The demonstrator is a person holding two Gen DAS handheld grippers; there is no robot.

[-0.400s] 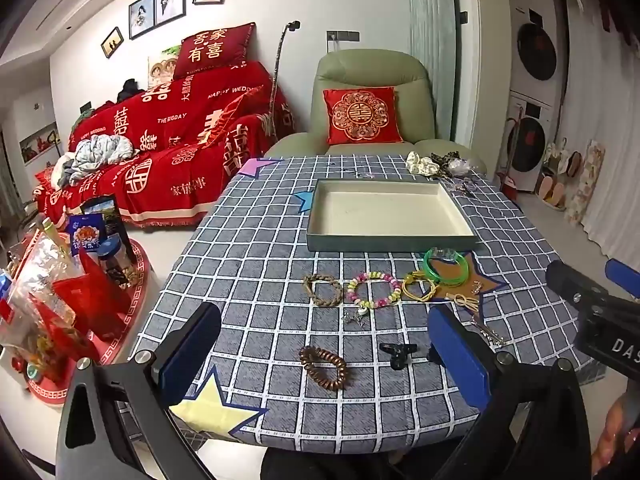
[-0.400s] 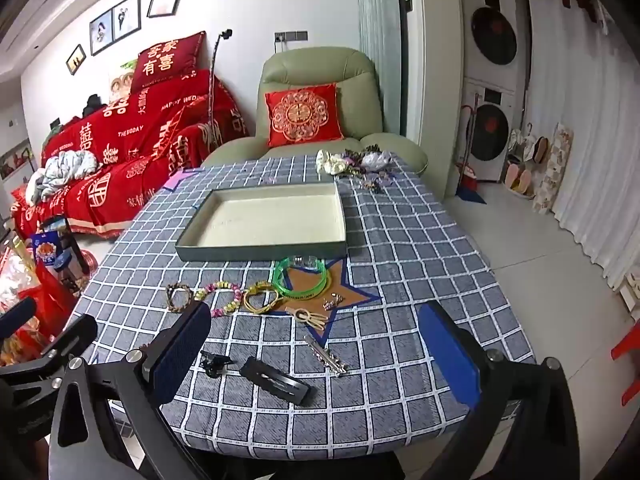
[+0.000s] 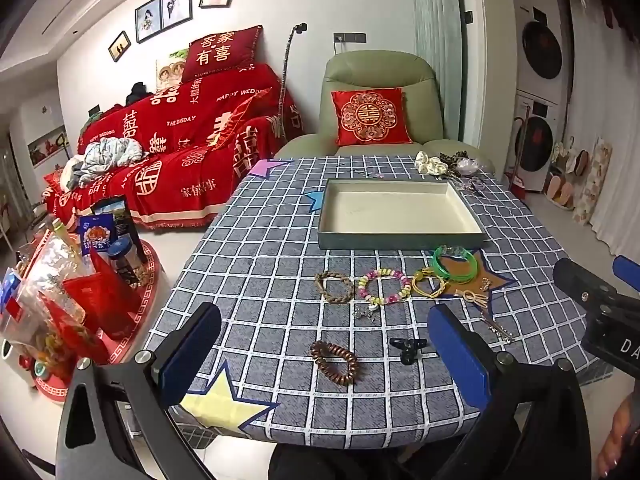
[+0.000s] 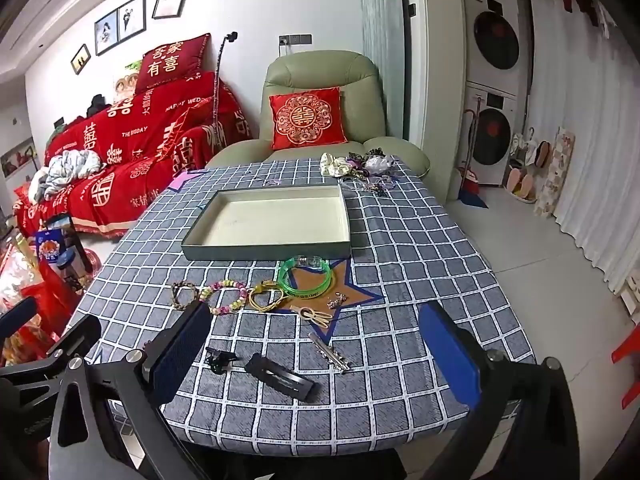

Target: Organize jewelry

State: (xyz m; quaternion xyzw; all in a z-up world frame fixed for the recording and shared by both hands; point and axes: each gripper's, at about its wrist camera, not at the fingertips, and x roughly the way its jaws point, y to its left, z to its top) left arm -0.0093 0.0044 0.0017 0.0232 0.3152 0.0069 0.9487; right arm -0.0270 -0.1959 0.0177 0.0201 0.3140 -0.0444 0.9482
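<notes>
A: Left gripper, fingers spread wide, nothing held; brown coil bracelet seen between them on the checked tabletop.

B: Right gripper likewise parted, empty. Green bangle lies just before the empty tray.

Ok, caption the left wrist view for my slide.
Open left gripper hovers over brown coil bracelet; empty tray waits beyond.
</notes>
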